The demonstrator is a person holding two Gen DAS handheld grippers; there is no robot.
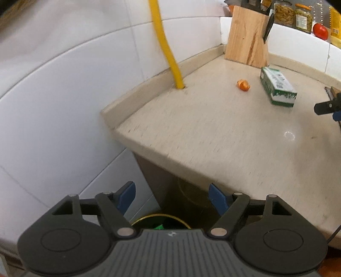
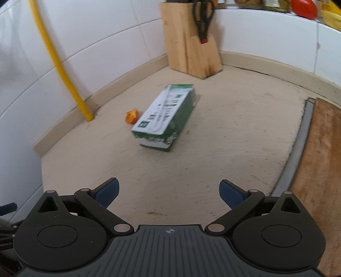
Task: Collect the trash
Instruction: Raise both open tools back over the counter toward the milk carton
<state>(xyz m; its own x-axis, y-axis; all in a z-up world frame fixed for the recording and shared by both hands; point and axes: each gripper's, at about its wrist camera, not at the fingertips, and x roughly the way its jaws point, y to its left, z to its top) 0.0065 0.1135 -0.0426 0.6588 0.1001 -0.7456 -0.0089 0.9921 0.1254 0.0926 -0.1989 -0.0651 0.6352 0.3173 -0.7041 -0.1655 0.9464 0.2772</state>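
My left gripper (image 1: pixel 172 199) was held past the counter's end, jaws partly spread, nothing between the blue pads (image 1: pixel 125 198). Below it sat a round bin (image 1: pixel 158 221) with a yellowish rim, something green inside, mostly hidden by the gripper body. My right gripper (image 2: pixel 169 195) hung over the counter (image 2: pixel 191 170), jaws wide apart, empty too. Its tip showed at the right edge of the left view (image 1: pixel 329 105).

Landmark: the knife block (image 2: pixel 187 49), wooden, standing in the back corner of the counter against the tiled wall (image 2: pixel 96 42). Black-handled scissors (image 2: pixel 202 19) were stuck in its front slot.

The green-and-white carton (image 2: pixel 165 118) lay on its side in front of the knife block, long axis running roughly toward the block, near end pointing at my right gripper, well apart from it. The orange peel scrap (image 2: pixel 132 116) lay just beside the carton on its left, also in front of the block, closer to the wall; touching or not, couldn't tell, frame was blurred. Neither piece was gripped.

The yellow pipe (image 2: pixel 64 70) came up out of the counter left of the knife block, along the wall. A wooden cutting board (image 2: pixel 319 159) lay right of the block and nearer me, grey strip along its edge. On the ledge behind the block: jars (image 1: pixel 292 15) and a red tomato (image 1: pixel 320 31).
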